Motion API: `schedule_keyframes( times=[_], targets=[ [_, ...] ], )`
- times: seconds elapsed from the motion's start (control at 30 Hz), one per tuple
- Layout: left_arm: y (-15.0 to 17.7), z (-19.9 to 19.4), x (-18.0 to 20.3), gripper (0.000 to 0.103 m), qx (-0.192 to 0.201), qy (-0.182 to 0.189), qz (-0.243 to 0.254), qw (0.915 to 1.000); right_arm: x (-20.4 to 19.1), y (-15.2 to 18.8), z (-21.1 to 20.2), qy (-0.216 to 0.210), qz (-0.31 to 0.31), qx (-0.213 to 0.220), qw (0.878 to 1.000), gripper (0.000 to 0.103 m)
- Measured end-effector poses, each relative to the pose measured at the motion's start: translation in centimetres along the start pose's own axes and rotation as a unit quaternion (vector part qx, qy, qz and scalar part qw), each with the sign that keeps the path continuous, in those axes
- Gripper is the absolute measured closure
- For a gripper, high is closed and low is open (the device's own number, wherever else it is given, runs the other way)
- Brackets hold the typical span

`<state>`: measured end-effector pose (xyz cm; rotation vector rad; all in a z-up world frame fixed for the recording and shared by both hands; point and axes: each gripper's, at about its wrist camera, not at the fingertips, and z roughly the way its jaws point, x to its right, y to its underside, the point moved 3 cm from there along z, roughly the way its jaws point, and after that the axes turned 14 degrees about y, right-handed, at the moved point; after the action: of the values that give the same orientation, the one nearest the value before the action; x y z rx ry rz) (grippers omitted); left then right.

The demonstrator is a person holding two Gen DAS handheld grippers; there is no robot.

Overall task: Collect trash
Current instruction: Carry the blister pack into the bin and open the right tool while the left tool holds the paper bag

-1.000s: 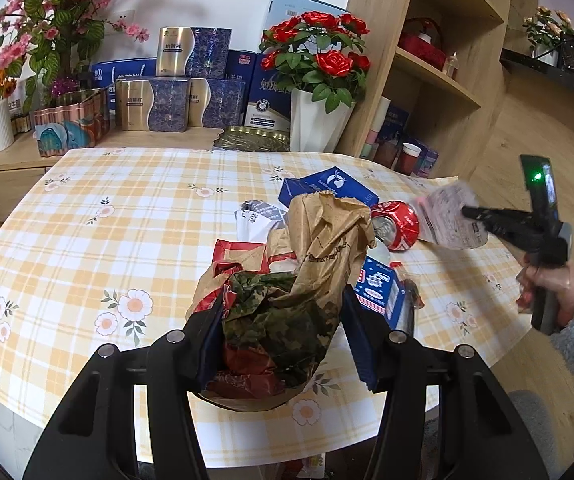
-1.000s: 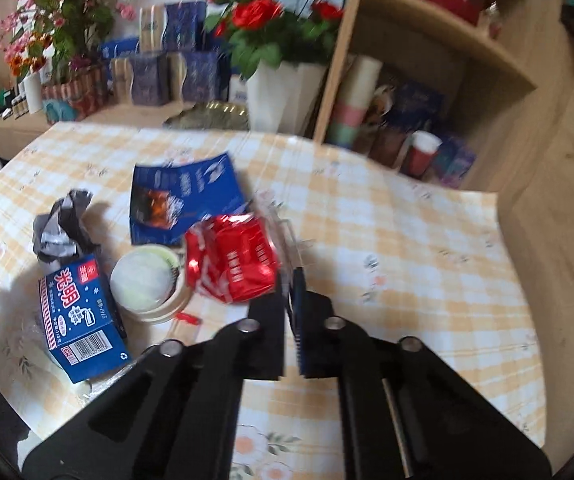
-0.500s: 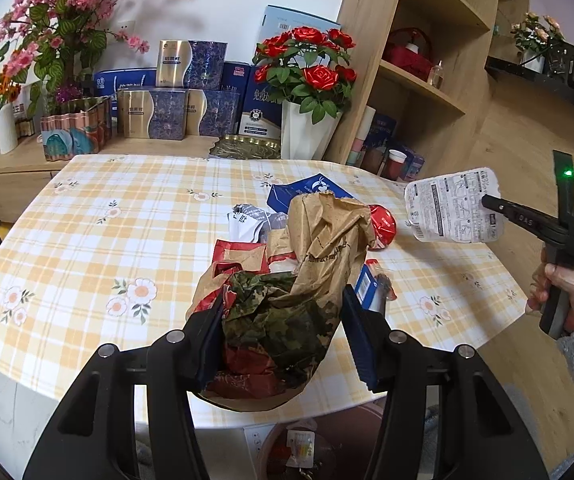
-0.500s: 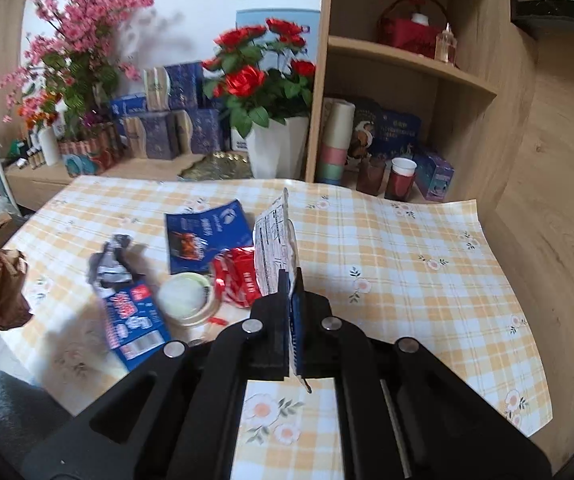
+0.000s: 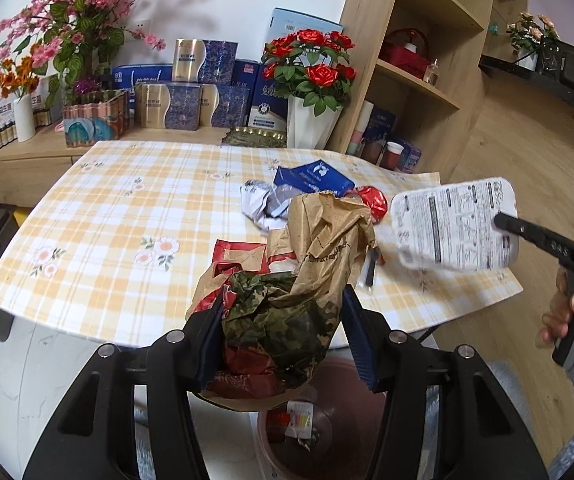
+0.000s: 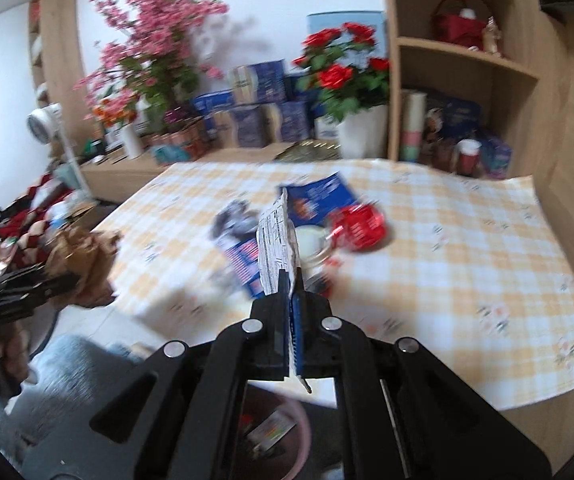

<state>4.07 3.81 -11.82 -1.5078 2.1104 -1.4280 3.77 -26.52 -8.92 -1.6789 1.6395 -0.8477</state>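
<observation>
Nearest, a pinkish bin stood on the floor below the table's front edge, more of it in view than a second earlier. The left gripper stayed clamped on a crumpled brown paper bag stuffed with camouflage wrapping, now drawn back past that edge. The right gripper, jaws pinched shut on a white printed label sheet, had lifted it clear of the table near the right edge. Farther in, a red wrapper, blue packet and blue carton remained on the cloth.
</observation>
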Motion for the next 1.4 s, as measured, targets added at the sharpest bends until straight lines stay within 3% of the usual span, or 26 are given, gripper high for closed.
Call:
schedule_keyframes(
  times=[0.23, 0.47, 0.73, 0.97, 1.03, 1.1, 1.23, 1.3, 1.4],
  targets=[
    [1.7, -1.8, 0.0, 0.051, -0.005, -0.005, -0.006, 1.0, -4.0, 5.1, -1.1, -0.058, -0.024, -0.051, 0.997, 0.098],
    [2.8, -2.6, -0.4, 0.051, -0.007, -0.005, -0.022, 0.9997, -7.6, 10.0, 0.6, -0.091, -0.056, -0.126, 0.986, 0.098],
    [3.8, -2.2, -0.6, 0.05, -0.018, -0.006, -0.028, 0.9994, -8.7, 15.1, 6.8, -0.052, -0.055, -0.233, 0.97, 0.097],
    [4.1, -2.0, -0.7, 0.05, -0.023, -0.005, -0.029, 0.9993, -8.4, 16.3, 10.4, -0.022, -0.024, -0.263, 0.964, 0.097],
    [4.2, -1.9, -0.6, 0.05, -0.023, -0.004, -0.028, 0.9993, -8.2, 16.6, 11.0, -0.028, -0.011, -0.27, 0.962, 0.087],
    [4.1, -1.8, -0.6, 0.05, -0.021, -0.004, -0.026, 0.9994, -8.1, 16.6, 11.1, -0.036, -0.001, -0.263, 0.964, 0.041],
    [4.5, -1.3, -0.3, 0.05, -0.026, 0.005, -0.02, 0.9995, -8.3, 15.8, 10.3, -0.049, -0.009, -0.228, 0.972, 0.026],
    [4.7, -1.0, -0.2, 0.05, -0.029, 0.011, -0.017, 0.9994, -7.8, 14.9, 9.5, -0.051, -0.009, -0.201, 0.978, 0.011],
    [5.1, -0.4, 0.4, 0.05, -0.033, 0.033, -0.011, 0.9989, -6.5, 13.3, 8.3, -0.037, -0.024, -0.157, 0.987, 0.006]
  ],
)
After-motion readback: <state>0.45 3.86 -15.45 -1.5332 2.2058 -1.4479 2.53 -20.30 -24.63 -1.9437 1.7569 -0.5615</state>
